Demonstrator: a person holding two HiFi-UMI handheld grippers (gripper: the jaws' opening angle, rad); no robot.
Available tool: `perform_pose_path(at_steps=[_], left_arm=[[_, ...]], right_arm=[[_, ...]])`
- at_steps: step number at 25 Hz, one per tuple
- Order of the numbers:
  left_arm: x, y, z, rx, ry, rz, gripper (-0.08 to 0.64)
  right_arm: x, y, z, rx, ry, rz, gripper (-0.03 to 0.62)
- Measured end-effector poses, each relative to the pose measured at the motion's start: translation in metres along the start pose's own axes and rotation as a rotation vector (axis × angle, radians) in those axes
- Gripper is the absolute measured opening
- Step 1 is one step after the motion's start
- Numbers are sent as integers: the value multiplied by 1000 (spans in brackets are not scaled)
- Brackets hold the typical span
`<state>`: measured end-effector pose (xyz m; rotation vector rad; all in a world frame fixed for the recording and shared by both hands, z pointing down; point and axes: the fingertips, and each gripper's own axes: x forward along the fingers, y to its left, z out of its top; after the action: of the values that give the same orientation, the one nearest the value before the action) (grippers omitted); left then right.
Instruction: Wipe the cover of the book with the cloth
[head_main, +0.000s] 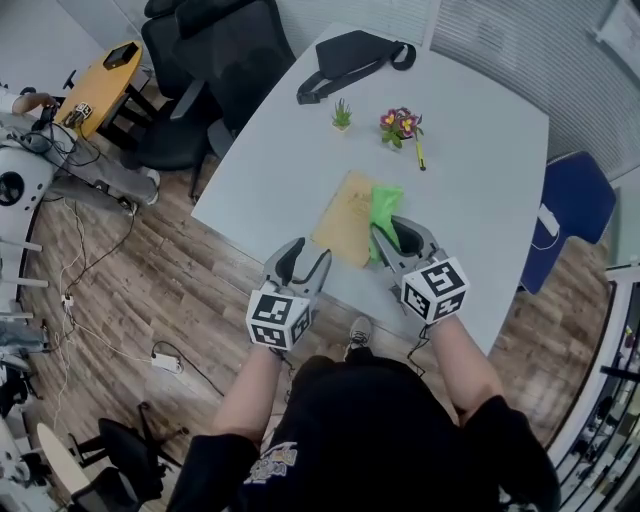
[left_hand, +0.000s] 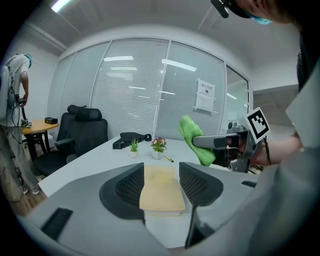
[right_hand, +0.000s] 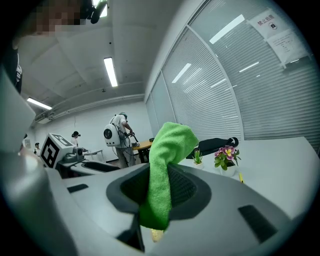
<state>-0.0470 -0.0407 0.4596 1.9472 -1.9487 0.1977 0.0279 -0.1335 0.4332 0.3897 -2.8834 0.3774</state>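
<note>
A tan book (head_main: 347, 215) lies flat on the white table (head_main: 480, 150) near its front edge. In the left gripper view the book (left_hand: 160, 187) lies ahead between the jaws, untouched. My left gripper (head_main: 302, 268) is open, hovering at the table's front edge, just left of the book's near corner. My right gripper (head_main: 388, 240) is shut on a green cloth (head_main: 384, 205), held above the book's right side. In the right gripper view the cloth (right_hand: 165, 170) hangs folded between the jaws. The left gripper view shows the cloth (left_hand: 196, 140) raised above the table.
At the table's far side stand a small green plant (head_main: 342, 114) and a pot of flowers (head_main: 400, 124), with a yellow pen (head_main: 420, 153) beside them and a black bag (head_main: 352, 60) behind. Black chairs (head_main: 215, 60) stand at left, a blue chair (head_main: 575, 205) at right.
</note>
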Motion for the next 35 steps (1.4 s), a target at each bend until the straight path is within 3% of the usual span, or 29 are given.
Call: perform_pose_path(at_steps=[8,16,27,35], left_arm=[[28,2,-3,26,52,-24,209],[66,19,-21,37,146,-103,209],[117,53,-67,11,325,-262,210],[141,63,-95,-14,425,-384,210]], right_arm=[[4,-15,6,-4,-1,-6,98],[13,-34,4,22,6,-63,98],[71,-53,-31,75,132,-154,98],[111,-53,-56,51,244,-176,98]])
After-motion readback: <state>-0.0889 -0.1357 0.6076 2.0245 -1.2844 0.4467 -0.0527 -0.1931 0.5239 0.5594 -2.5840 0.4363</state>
